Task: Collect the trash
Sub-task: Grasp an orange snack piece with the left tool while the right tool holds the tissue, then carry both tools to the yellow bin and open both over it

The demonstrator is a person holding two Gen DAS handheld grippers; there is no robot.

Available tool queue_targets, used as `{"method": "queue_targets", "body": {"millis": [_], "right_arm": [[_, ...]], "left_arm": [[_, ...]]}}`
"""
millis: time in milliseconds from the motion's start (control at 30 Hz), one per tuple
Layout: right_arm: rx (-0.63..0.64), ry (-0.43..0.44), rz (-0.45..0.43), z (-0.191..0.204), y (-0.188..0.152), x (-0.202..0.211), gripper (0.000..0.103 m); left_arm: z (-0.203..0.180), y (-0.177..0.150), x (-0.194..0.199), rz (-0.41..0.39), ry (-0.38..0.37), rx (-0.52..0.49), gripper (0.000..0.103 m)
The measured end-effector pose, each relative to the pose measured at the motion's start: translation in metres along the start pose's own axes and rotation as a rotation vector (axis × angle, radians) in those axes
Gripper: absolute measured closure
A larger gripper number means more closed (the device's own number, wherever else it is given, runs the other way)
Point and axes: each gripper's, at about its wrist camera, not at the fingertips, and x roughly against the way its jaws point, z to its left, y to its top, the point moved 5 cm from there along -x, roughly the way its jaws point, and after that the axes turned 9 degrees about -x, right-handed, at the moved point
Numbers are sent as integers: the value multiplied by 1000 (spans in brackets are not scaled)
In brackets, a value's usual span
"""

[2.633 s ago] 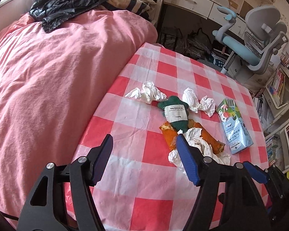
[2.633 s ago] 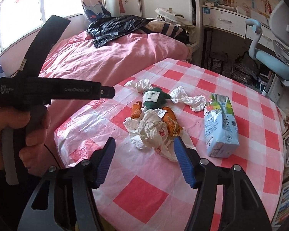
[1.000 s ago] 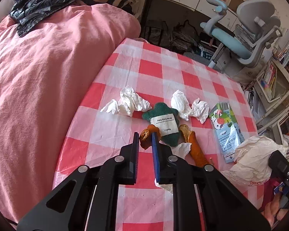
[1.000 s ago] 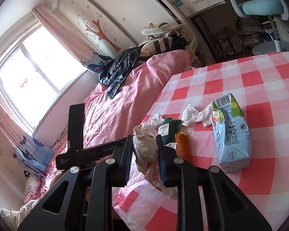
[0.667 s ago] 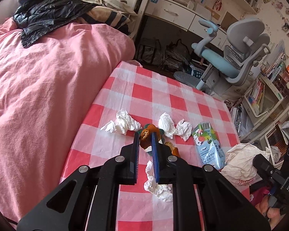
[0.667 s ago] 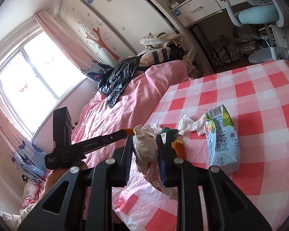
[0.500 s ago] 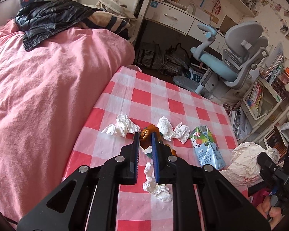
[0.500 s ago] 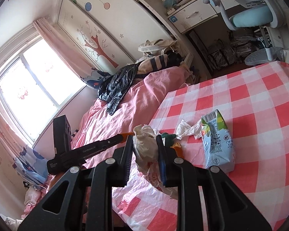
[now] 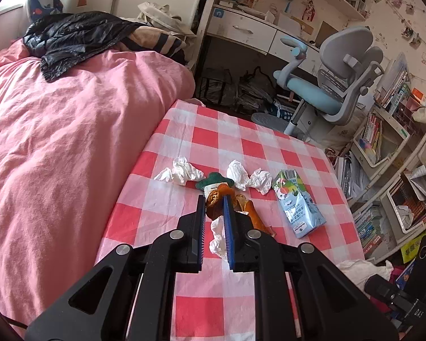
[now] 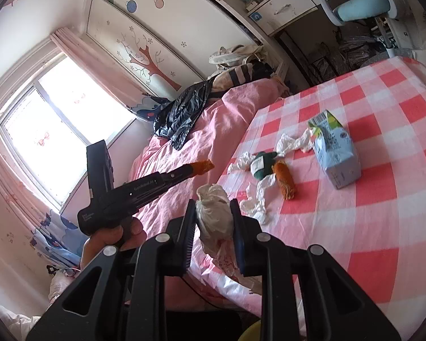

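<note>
Trash lies scattered on the checked tabletop [image 9: 258,147] beside the pink bed [image 9: 71,130]. The left gripper [image 9: 214,199] has its jaws nearly closed on an orange wrapper [image 9: 213,201]; seen from the right wrist it is lifted off the tabletop, out over the bed, its long axis in line with the gripper. A hand [image 10: 113,236] grips that tool's handle. The right gripper [image 10: 213,207] has its jaws pressed on a crumpled white plastic bag [image 10: 214,213], held near the tabletop's bed-side edge; the bag's lower part trails down behind the jaws and is hard to make out. On the tabletop a second orange wrapper [image 10: 284,180] lies with its long axis running toward the near edge, touching a green packet [image 10: 262,163]. The blue carton [image 10: 333,150] lies flat, its long axis pointing toward the far edge. Crumpled tissues [image 9: 180,170] sit near the bed-side edge. In the left wrist view, the green packet is partly hidden behind the held wrapper.
</note>
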Motion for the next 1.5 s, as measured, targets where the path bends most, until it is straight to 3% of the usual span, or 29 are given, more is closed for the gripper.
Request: {"method": "queue_targets", "body": {"millis": [367,800,1100,1300,1400,1500], "right_arm": [[-82,-2,97,-8,-60,5,78],[-228,-76,165,-37,-126,23,78],[-273,-145,189,-51,-148,32,74],[-277,-224,186,-66,-153,43,61],[-266,-249,164,-70,-150,48,60],[-253,-269,142,-71,-146,51,60]], "left_arm": [[-24,-45,32,17,-24,-22,91],[-66,-125,54,119,-36,-116,91],[-81,-176,65,205,-40,-167,91],[-90,-211,70,291,-48,-199,91],[-90,-221,68,329,-49,-189,91],[-86,-218,69,313,-41,-170,90]]}}
